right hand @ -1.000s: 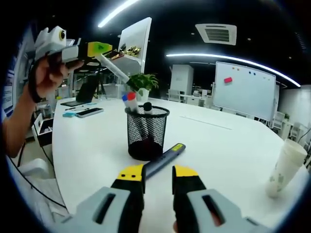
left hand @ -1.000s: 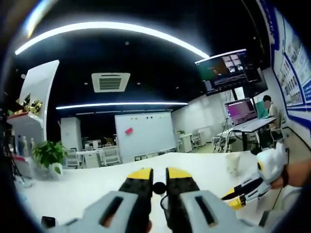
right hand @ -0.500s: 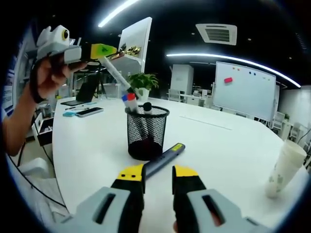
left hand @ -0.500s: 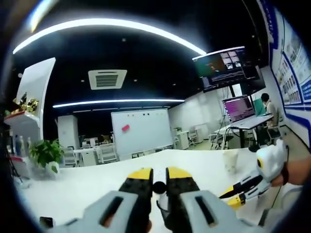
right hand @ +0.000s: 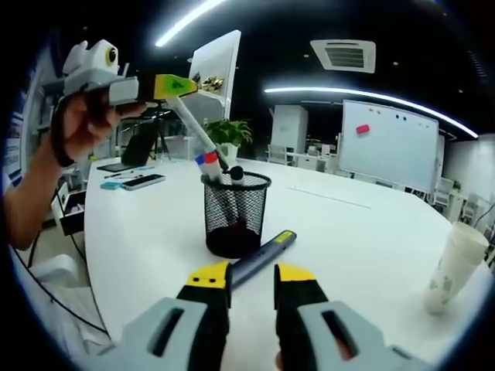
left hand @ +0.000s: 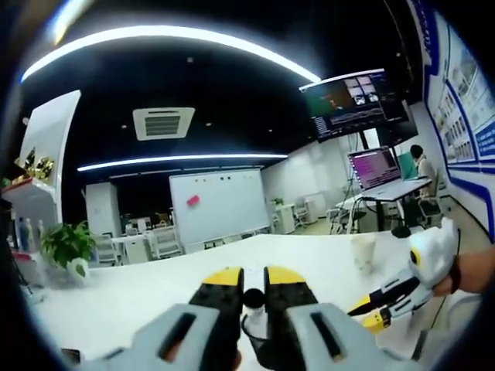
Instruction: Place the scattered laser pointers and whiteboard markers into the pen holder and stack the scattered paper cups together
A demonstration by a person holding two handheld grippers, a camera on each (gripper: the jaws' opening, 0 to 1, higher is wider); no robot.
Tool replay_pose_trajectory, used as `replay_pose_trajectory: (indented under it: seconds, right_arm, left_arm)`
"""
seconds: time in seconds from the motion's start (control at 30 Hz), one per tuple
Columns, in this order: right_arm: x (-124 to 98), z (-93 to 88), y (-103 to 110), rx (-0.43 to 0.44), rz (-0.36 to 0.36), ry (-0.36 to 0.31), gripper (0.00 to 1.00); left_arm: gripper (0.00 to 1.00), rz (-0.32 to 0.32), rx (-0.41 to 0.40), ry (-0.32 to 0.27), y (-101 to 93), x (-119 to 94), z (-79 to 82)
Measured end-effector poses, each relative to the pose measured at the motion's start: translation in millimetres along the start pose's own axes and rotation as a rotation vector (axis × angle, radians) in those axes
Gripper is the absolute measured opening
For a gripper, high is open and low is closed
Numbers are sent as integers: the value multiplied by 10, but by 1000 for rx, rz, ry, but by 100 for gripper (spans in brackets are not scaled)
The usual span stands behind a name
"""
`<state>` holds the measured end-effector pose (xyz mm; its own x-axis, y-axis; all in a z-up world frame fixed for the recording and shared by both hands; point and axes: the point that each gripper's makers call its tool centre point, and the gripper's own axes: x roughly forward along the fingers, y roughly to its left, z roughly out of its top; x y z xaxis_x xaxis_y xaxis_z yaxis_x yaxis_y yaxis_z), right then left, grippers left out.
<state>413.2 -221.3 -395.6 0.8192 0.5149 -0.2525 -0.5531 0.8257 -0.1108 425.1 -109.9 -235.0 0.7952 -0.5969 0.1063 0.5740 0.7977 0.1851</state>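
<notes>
So the left gripper [right hand: 166, 86] is clamped on a white whiteboard marker [right hand: 197, 133], and over the last second its black tip has slid down to the rim of the black wire-mesh pen holder [right hand: 234, 214] on the white table [right hand: 363, 239], beside the red and blue capped markers [right hand: 206, 162] already inside. Looks basically ready to drop. The right gripper [right hand: 250, 276] hovers with jaws apart over the grey laser pointer [right hand: 263, 256] lying against the holder's base. The stacked paper cups [right hand: 455, 267] sit well off to the right.

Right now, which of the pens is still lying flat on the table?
The grey pen with the yellow end, lying beside the mesh pen holder. The others stand upright inside the holder or hang from the left gripper.
</notes>
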Motion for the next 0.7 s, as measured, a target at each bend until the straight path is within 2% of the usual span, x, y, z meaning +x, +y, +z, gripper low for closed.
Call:
replay_pose_trajectory:
  seconds: [0.17, 0.43, 0.7]
  right_arm:
    - [11, -48, -2, 9, -4, 3, 22]
    - [11, -29, 6, 16, -4, -9, 22]
    - [8, -55, 1, 18, -3, -2, 22]
  left_arm:
    - [11, -7, -4, 9, -8, 31, -24]
    - [11, -33, 16, 37, -83, 111, -72]
    - [11, -35, 7, 52, -90, 82, -131]
